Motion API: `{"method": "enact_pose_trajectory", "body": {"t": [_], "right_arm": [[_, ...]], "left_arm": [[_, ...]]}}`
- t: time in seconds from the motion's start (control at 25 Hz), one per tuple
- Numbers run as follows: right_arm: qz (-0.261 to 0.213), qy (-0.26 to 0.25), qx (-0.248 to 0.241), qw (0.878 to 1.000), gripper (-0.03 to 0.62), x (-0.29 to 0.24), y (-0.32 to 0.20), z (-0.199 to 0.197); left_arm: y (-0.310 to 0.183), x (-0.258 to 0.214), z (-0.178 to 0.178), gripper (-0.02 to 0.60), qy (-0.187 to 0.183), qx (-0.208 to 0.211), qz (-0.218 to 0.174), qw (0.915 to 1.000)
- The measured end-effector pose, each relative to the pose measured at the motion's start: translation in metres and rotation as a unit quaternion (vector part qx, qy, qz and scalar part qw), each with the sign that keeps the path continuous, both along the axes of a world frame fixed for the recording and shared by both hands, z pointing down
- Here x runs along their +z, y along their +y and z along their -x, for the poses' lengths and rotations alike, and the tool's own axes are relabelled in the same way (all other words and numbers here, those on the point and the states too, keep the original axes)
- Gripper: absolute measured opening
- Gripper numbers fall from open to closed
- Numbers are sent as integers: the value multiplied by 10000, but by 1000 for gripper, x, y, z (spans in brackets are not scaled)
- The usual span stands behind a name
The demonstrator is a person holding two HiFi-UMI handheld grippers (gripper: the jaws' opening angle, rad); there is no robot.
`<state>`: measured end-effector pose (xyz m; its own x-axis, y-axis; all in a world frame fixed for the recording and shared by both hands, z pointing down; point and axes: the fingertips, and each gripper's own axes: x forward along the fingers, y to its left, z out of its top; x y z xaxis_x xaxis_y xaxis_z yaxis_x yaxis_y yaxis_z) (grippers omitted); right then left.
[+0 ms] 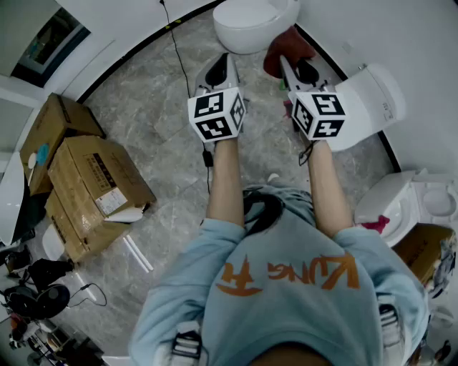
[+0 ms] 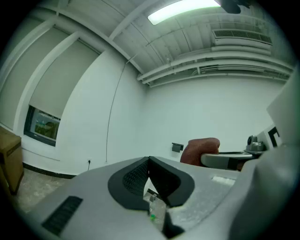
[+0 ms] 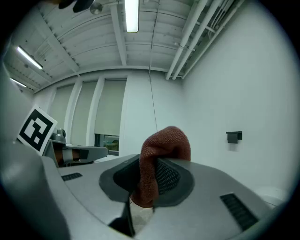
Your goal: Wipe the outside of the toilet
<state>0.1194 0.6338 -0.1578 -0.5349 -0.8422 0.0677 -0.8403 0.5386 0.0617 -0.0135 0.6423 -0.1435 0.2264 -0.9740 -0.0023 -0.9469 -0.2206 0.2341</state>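
Two grippers are held out in front of the person, both aimed toward the white toilet (image 1: 250, 21) at the far edge of the marble floor (image 1: 157, 121).

1. Right gripper (image 3: 149, 180): the jaws are clamped on a reddish-brown cloth (image 3: 161, 145). The cloth is folded over the pads and bulges above them.
2. Left gripper (image 2: 150, 161): the jaws are drawn together with nothing between them. It plays no part in the wiping at this moment.
3. Position of the cloth: in the head view the cloth sits just beside the right flank of the toilet bowl. Contact with the porcelain cannot be confirmed. The right gripper view shows only wall and ceiling behind the cloth, and no part of the toilet.
4. Position of the toilet: it stands against the curved wall base, directly ahead of the left gripper and slightly left of the right gripper.

Progress assessment:
- Done: the cloth is secured and brought up to the toilet.
- Not shown: any wiped area. The bowl surface looks uniformly white, so no cleaned patch can be told from an uncleaned one.
- Remaining, by judgement: most or all of the outer surface, namely the right flank next to the cloth, the front curve and the left side.

Other items in view: cardboard boxes (image 1: 86, 179) stand well apart on the left, and further white bathroom fixtures (image 1: 372, 100) stand on the right.
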Motion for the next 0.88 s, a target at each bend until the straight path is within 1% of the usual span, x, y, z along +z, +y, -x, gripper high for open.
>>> {"method": "enact_pose_trajectory", "body": {"t": [0.12, 0.28, 0.44, 0.6, 0.8, 0.88], "right_arm": [[-24, -27, 251, 9997, 71, 0, -4, -2], [-59, -125, 356, 9993, 72, -3, -5, -7], [-138, -143, 610, 9979, 72, -10, -14, -26], [-215, -5, 889, 9958, 72, -15, -26, -44], [-338, -25, 796, 9963, 72, -26, -47, -45], [-404, 85, 804, 9959, 72, -31, -60, -47]], "left_arm": [[1, 0, 7, -6, 30, -14, 2, 10000], [3, -1, 24, -6, 95, -109, 27, 9999], [-1, 0, 36, -6, 83, -203, 89, 9997], [-7, 1, 35, -6, 31, -146, 81, 9999], [-29, 7, 30, -6, -29, -88, 163, 9998], [-39, 7, 29, -6, -135, -172, 157, 9996]]}}
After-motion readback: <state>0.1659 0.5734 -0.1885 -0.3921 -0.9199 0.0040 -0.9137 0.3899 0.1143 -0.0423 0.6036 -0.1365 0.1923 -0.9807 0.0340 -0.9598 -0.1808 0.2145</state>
